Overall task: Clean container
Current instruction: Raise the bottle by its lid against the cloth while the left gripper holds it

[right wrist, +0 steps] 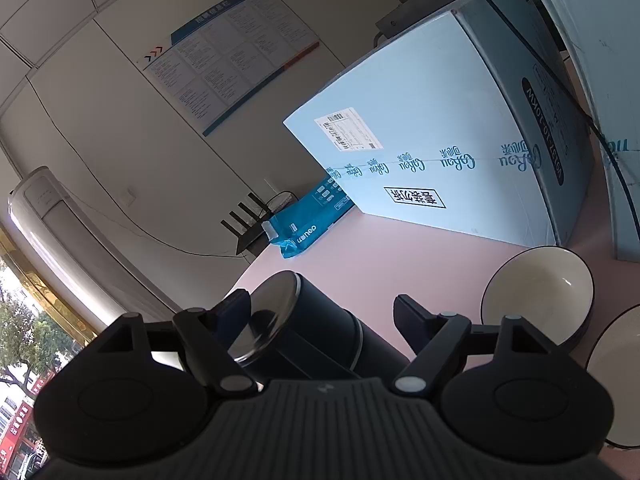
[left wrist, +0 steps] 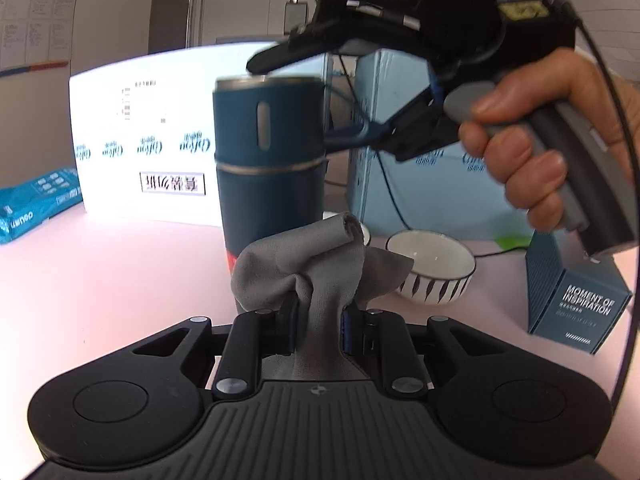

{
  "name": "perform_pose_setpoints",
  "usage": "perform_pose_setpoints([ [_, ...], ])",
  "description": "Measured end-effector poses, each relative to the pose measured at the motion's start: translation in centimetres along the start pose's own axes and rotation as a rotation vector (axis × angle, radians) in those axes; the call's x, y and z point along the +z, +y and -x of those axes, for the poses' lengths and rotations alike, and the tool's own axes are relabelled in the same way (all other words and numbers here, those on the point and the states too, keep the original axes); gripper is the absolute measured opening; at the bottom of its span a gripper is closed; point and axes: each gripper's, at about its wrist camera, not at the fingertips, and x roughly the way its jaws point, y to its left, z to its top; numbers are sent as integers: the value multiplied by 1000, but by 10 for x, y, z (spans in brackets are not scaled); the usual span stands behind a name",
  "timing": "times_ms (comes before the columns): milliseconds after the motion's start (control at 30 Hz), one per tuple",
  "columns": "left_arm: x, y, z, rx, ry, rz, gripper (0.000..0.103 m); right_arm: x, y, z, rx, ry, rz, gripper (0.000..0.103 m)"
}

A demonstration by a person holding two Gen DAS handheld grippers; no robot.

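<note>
A dark teal flask (left wrist: 268, 152) with a steel lid stands upright on the pink table (left wrist: 100, 280). My left gripper (left wrist: 320, 316) is shut on a bunched grey cloth (left wrist: 304, 256), held just in front of the flask's base. A hand (left wrist: 532, 140) holds my right gripper (left wrist: 296, 100) at the flask's top. In the right wrist view the flask (right wrist: 320, 328) lies between that gripper's (right wrist: 320, 304) fingers. Its left finger sits by the lid (right wrist: 272, 316), and a gap shows at the right finger (right wrist: 408, 320), so the jaws stand open around the flask.
A striped white bowl (left wrist: 436, 268) sits right of the flask, with a second bowl (right wrist: 616, 372) beside it. A blue box (left wrist: 576, 296) stands at the right. Large pale cartons (left wrist: 152, 140) wall off the back. A blue packet (left wrist: 32, 208) lies far left.
</note>
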Motion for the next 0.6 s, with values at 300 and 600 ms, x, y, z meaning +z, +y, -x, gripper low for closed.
perform_pose_setpoints([
  [300,33,-16,28,1,-206,-31,17,0,-1,0,1,4,-3,80],
  [600,41,-29,35,35,-322,-118,17,0,-3,-3,6,7,-13,82],
])
